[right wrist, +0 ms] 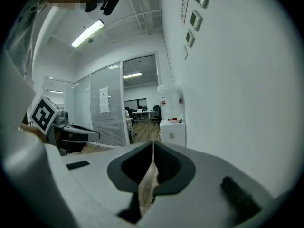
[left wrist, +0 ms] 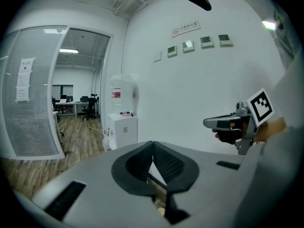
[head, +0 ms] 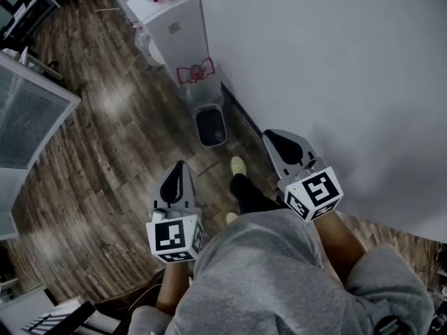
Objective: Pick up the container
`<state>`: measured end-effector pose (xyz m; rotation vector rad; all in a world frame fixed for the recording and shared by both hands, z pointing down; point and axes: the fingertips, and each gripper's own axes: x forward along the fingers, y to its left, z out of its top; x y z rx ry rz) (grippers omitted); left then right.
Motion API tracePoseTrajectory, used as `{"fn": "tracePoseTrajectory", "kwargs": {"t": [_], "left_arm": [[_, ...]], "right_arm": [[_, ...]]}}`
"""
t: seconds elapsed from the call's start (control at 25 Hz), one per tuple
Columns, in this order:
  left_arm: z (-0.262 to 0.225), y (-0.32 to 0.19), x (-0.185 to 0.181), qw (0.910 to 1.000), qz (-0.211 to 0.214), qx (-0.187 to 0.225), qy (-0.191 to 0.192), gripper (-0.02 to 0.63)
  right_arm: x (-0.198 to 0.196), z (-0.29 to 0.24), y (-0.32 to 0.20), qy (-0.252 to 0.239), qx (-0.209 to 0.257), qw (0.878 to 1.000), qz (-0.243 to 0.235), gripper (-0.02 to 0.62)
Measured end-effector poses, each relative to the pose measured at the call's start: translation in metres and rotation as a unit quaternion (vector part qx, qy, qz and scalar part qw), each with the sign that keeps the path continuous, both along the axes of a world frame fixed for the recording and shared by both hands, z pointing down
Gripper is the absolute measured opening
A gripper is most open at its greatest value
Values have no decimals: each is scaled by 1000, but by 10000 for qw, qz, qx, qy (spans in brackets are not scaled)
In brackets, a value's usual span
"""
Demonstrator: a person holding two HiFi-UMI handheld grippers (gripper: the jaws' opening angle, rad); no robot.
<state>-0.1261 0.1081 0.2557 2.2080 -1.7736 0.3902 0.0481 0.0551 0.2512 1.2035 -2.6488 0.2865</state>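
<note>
1. The dispenser is the landmark. The container, an open grey bin, sits on the floor just beside the dispenser's foot, on the person's side.
2. The step looks like the approach. Both pairs of jaws should open before reaching the dispenser's foot, then pinch the bin's rim on opposite sides.
3. The left hand-held gripper is closed on nothing, well short of the dispenser and aimed toward it, tilted slightly down.
4. The right hand-held gripper is likewise closed and empty, about as far short of the dispenser, in a similar pose.

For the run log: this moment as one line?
left gripper: shut, empty | right gripper: shut, empty | grey floor bin: untouched, beside white water dispenser
</note>
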Motion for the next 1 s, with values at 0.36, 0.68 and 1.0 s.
{"fn": "tracePoseTrajectory", "kwargs": {"t": [0.36,0.68,1.0], "left_arm": [[10,-74,2,9995,184,-263,-64,15],[5,-118,-10,9986,-198,-376,307,15],[3,-158,-11,9987,-344,-339,169,15]], "right_arm": [[-15,7,-77,-164,-161,9997,-127,26],[-34,4,-123,-227,-218,9984,-473,26],[-35,4,-171,-409,-226,9968,-644,26]]}}
